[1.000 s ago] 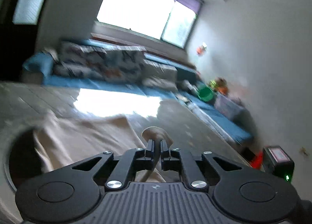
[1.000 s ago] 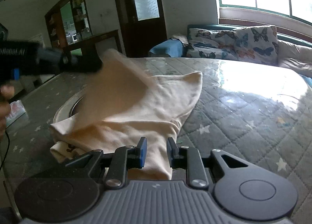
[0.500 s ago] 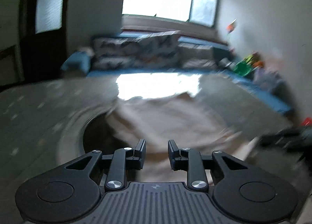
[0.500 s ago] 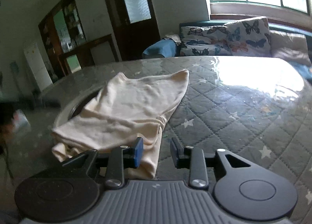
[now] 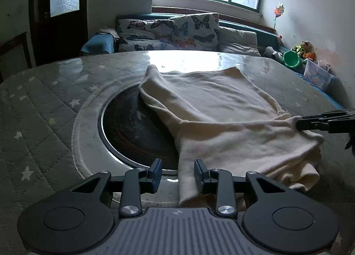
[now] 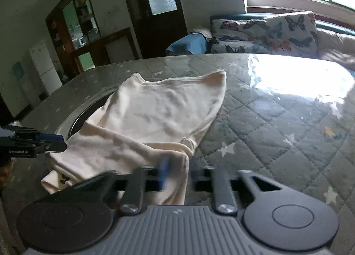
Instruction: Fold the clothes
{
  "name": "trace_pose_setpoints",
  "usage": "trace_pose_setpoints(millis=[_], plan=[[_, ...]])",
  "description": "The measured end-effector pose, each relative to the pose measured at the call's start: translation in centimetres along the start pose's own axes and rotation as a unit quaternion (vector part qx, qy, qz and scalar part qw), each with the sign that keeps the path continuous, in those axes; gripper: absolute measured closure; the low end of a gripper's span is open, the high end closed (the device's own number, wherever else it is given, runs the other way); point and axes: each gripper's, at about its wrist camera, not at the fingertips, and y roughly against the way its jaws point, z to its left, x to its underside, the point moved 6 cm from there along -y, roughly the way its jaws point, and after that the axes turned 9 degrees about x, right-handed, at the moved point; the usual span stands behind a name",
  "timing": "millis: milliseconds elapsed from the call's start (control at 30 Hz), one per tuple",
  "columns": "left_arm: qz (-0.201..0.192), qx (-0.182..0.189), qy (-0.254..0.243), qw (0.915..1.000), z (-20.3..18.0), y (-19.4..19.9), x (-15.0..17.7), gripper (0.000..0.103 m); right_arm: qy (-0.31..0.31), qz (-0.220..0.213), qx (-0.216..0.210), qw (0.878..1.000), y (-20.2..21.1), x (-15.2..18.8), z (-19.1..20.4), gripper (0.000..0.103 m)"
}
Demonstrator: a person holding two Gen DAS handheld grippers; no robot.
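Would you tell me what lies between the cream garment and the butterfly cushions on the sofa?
Only bare quilted tabletop, glaring under the window. The garment stops short of the cushions. The left wrist view shows it.

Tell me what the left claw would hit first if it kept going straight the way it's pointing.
Most likely the cream garment: its near edge already lies between the open left claw fingers. Beyond that edge sits the dark round inset in the table, though depth is hard to judge.
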Motion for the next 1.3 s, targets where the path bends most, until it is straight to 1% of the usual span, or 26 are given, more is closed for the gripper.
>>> trace_pose_setpoints(millis=[67,133,167,200,233,333,400,467,500,567,633,700,767,800,833,933,967,1067,1100,1133,1167,1233,1300], plan=[[-0.003,0.002,0.0,1.0,-0.1,-0.3,0.1,0.094,0.021,-0.02,0.012,1.0,0.3,-0.6,0.6,0.094],[-0.008,-0.007,-0.006,0.9999,-0.2,-0.2,0.0,0.099,0.028,-0.04,0.014,0.999,0.7,-1.4,1.0,0.094],[-0.013,-0.017,-0.012,0.9997,-0.2,-0.1,0.0,0.101,0.029,-0.048,0.014,0.998,0.8,-1.8,1.1,0.094],[-0.015,-0.025,-0.014,0.9995,0.0,0.1,0.1,0.102,0.029,-0.052,0.013,0.998,0.6,-2.0,1.1,0.094],[-0.017,-0.034,-0.015,0.9992,0.2,0.3,0.2,0.102,0.03,-0.052,0.013,0.998,0.3,-2.1,1.2,0.089],[-0.011,-0.038,0.01,0.9992,1.4,0.6,0.7,0.102,0.033,-0.038,0.021,0.998,-0.7,-2.0,1.1,0.084],[-0.015,-0.03,0.011,0.9994,1.7,1.0,0.4,0.102,0.029,-0.039,0.022,0.999,-0.5,-1.9,1.0,0.084],[-0.025,-0.012,0.008,0.9996,1.5,1.3,-0.7,0.099,0.032,-0.043,0.023,0.998,-0.1,-2.0,1.1,0.082],[-0.026,-0.004,0.001,0.9996,1.1,1.1,-1.2,0.096,0.035,-0.046,0.023,0.998,0.1,-2.0,1.2,0.081],[-0.029,0.009,-0.016,0.9994,0.2,0.6,-2.4,0.086,0.042,-0.049,0.019,0.998,0.5,-2.1,1.5,0.08],[-0.029,0.018,-0.058,0.9978,-1.1,-0.3,-3.2,0.082,0.051,-0.048,0.011,0.997,0.8,-1.9,2.0,0.074],[-0.028,0.028,-0.105,0.9937,-2.4,-1.4,-4.0,0.08,0.063,-0.047,0.003,0.997,1.1,-1.7,2.7,0.073],[-0.027,0.039,-0.13,0.9904,-2.9,-2.4,-4.7,0.08,0.077,-0.046,-0.004,0.996,1.3,-1.4,3.4,0.072],[-0.025,0.053,-0.143,0.988,-3.2,-2.8,-5.1,0.08,0.084,-0.046,-0.007,0.995,1.4,-1.2,3.7,0.07],[-0.02,0.061,-0.157,0.9856,-3.3,-3.2,-5.2,0.08,0.091,-0.045,-0.01,0.995,1.4,-1.1,4.2,0.068],[-0.002,0.081,-0.199,0.9767,-3.8,-4.7,-5.6,0.08,0.106,-0.042,-0.019,0.993,1.4,-0.6,5.2,0.067],[0.007,0.083,-0.206,0.9749,-3.7,-5.1,-5.6,0.08,0.112,-0.042,-0.022,0.993,1.4,-0.5,5.5,0.067],[0.044,0.081,-0.22,0.9712,-2.8,-6.3,-5.4,0.082,0.131,-0.043,-0.029,0.99,1.5,-0.1,6.4,0.067],[0.052,0.078,-0.225,0.97,-2.5,-6.5,-5.3,0.084,0.139,-0.043,-0.03,0.989,1.5,0.0,6.7,0.066],[0.062,0.076,-0.23,0.9682,-2.2,-6.5,-5.0,0.09,0.148,-0.043,-0.03,0.988,1.5,0.2,7.0,0.065],[0.07,0.071,-0.236,0.9666,-1.9,-6.5,-4.8,0.091,0.155,-0.042,-0.027,0.987,1.3,0.4,7.1,0.064],[0.072,0.058,-0.245,0.9651,-1.3,-6.1,-4.4,0.096,0.16,-0.035,-0.021,0.986,0.8,0.8,7.0,0.063],[0.072,0.044,-0.249,0.9647,-0.7,-5.6,-4.3,0.098,0.149,-0.024,-0.018,0.988,0.3,1.1,6.7,0.063]])
